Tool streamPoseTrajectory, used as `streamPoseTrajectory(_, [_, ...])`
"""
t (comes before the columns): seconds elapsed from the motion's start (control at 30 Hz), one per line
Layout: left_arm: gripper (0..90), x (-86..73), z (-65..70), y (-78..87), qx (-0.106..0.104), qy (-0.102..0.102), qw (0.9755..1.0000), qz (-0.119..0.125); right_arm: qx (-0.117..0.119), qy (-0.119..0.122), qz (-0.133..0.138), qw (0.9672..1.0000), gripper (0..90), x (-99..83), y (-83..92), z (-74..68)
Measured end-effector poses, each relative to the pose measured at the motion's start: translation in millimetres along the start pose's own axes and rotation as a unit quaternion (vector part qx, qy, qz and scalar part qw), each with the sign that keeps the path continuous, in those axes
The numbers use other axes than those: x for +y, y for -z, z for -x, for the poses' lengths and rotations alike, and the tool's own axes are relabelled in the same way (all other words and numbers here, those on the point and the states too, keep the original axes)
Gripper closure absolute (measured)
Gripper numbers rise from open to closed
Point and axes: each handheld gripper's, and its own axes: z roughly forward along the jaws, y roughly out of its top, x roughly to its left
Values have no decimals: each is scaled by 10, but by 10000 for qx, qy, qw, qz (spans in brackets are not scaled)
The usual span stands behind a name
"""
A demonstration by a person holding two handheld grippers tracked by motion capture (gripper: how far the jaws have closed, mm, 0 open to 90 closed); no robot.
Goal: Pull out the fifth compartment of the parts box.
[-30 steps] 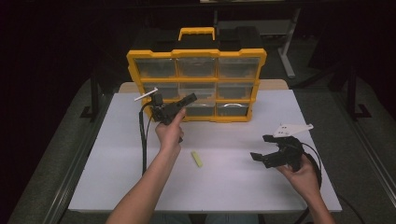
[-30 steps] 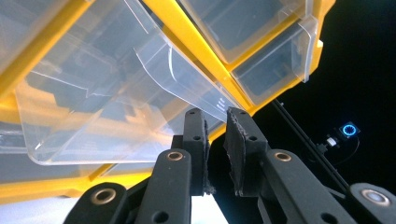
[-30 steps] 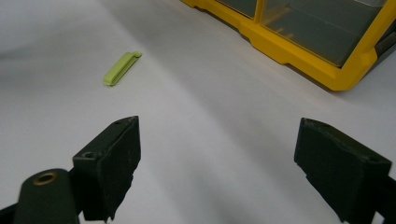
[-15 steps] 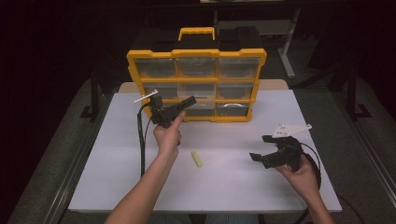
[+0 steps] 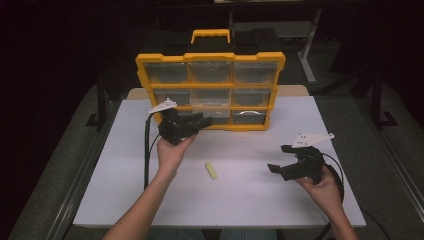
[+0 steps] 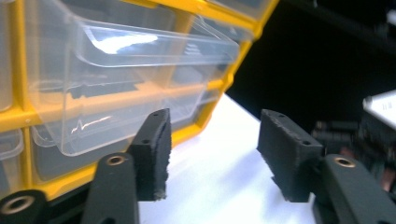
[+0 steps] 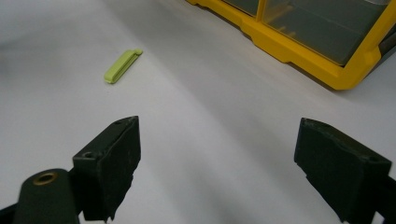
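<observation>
High view. My left tool (image 5: 200,121) was held at the bottom row of the yellow organizer (image 5: 210,57), at its middle clear drawer (image 5: 214,115). The jaws had just been opening, with nothing between them that I could see. My right tool (image 5: 281,159) hovered over the white tabletop (image 5: 125,165) well to the right, jaws wide apart and empty. A small green clip (image 5: 210,170) lay on the tabletop between my two hands, touching neither tool.

Left gripper view. The two black pads (image 6: 154,154) stood apart over bare tabletop, with a clear drawer's pull lip just beside the left one. Risk, as I judged it: with the pads freed so close to the lip, a careless withdrawal could have snagged it and dragged the drawer out, or nudged the upright organizer backward. I could not tell how far the drawer sat in its slot.

Right gripper view. Both pads were spread wide, nothing clamped. The green clip lay ahead and to the left, and the organizer's yellow frame (image 7: 299,46) ran across the upper right. Risk, as I judged it: the clip was thin and flat on a smooth surface, so a shallow pinch could have skated it away or let it flip out of the pads. An approach at this low angle could also have scraped the pads on the tabletop first.
</observation>
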Motion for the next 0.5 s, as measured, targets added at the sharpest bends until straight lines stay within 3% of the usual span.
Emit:
streamPoseTrajectory(0.13, [379,34,43,60,-63,-441,9987,-259,4,-7,-6,10000,137,0,-1,0])
streamPoseTrajectory(0.27, [371,87,97,107,-132,-859,9949,-512,2,18,-8,10000,137,0,0,1])
streamPoseTrajectory(0.37, [366,133,151,133,-158,-1177,9903,-716,3,4,9,10000,136,0,2,-2])
streamPoseTrajectory(0.5, [363,196,209,164,-167,-1588,9822,-987,10,28,27,10000,137,-2,10,6])
